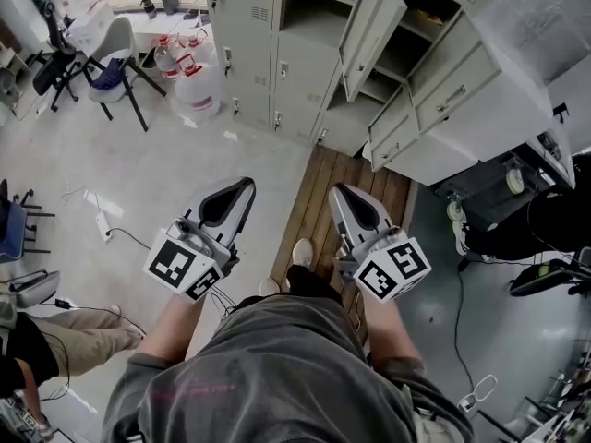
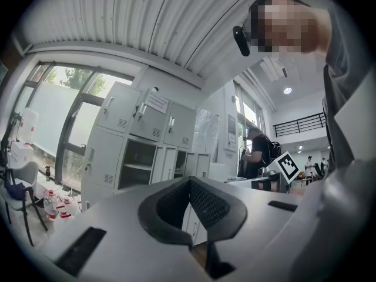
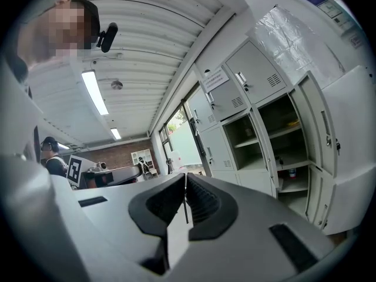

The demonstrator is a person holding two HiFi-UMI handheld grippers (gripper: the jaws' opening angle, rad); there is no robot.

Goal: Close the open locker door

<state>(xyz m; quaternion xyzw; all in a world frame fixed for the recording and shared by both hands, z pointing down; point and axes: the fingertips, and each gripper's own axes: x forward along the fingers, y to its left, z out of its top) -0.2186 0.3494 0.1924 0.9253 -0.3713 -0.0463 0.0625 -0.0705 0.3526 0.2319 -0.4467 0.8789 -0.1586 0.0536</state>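
head view: finds the left gripper (image 1: 242, 188) and the right gripper (image 1: 342, 195) side by side ahead of the body, above the floor by a wooden floor strip (image 1: 319, 178), tips toward the locker bank (image 1: 268, 53). places the open locker door (image 1: 373, 28) at the upper right of that bank, swung out into the room, well apart from both grippers. notes more panels standing out lower right of it; cannot tell whether those belong to the same bank. records water bottles (image 1: 194, 86) and a chair (image 1: 106, 44) off to the left, and a cable (image 1: 459, 303) on the grey floor to the right.

left gripper view: shows jaws clenched tip to tip, nothing between. sees two uncovered compartments straight ahead and a second person (image 2: 258, 151) farther right.

right gripper view: shows jaws pressed together, empty. sees open compartments ahead on the right, small items on the shelves, and the door nearly edge-on beside them.

hazards, as judgement only: no contact with the door yet. risks shutting the wrong leaf, with more than one compartment uncovered. expects skidding of clenched tips on smooth painted metal if pressed close to the hinge or at a slant. fears rebound off the frame from a sharp shove. allows for a jam on any shelf item reaching past the front; cannot tell whether one does. flags the strip's edge and the loose cable as trip points on approach.
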